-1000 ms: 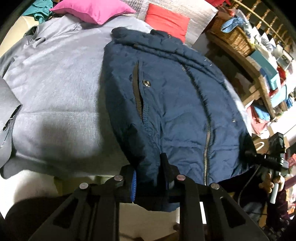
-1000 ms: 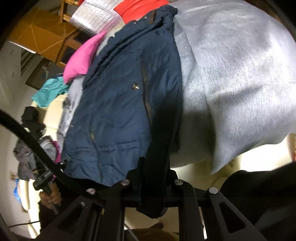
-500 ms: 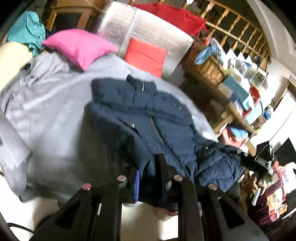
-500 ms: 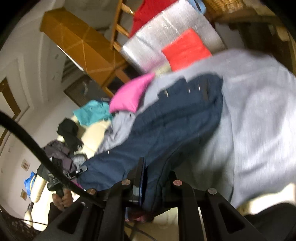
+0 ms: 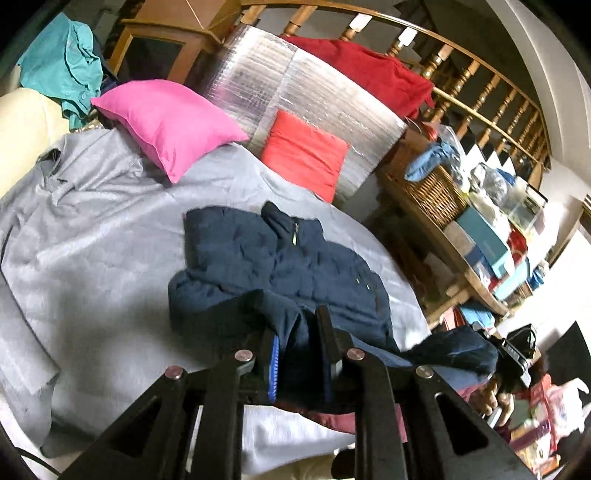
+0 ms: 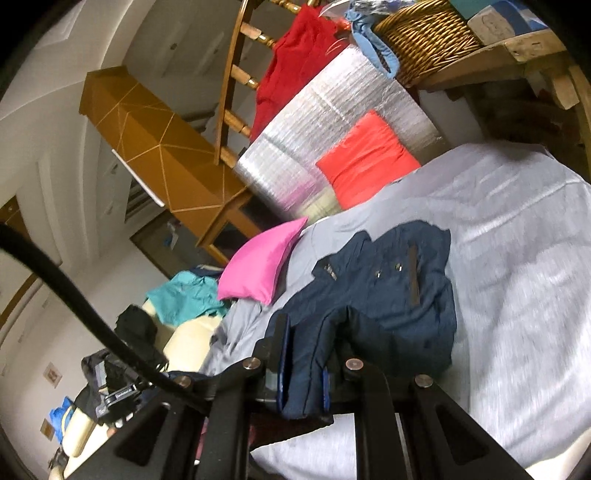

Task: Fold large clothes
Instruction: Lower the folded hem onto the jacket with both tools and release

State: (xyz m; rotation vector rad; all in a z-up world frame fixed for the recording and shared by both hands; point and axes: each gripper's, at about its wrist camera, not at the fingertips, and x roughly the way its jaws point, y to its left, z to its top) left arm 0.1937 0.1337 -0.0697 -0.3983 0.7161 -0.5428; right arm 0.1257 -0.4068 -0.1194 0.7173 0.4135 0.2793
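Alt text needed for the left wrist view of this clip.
The left gripper pinches the lifted hem of a navy jacket lying on a grey blanket. A pink pillow and a red cushion sit beyond.

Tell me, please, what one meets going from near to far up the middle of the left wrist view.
Left gripper clamped on the hem → navy jacket → grey blanket → red cushion → silver foil panel → wooden railing.

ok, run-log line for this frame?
left hand-held gripper: shut on jacket hem | right hand-held gripper: same | hem lifted over bed
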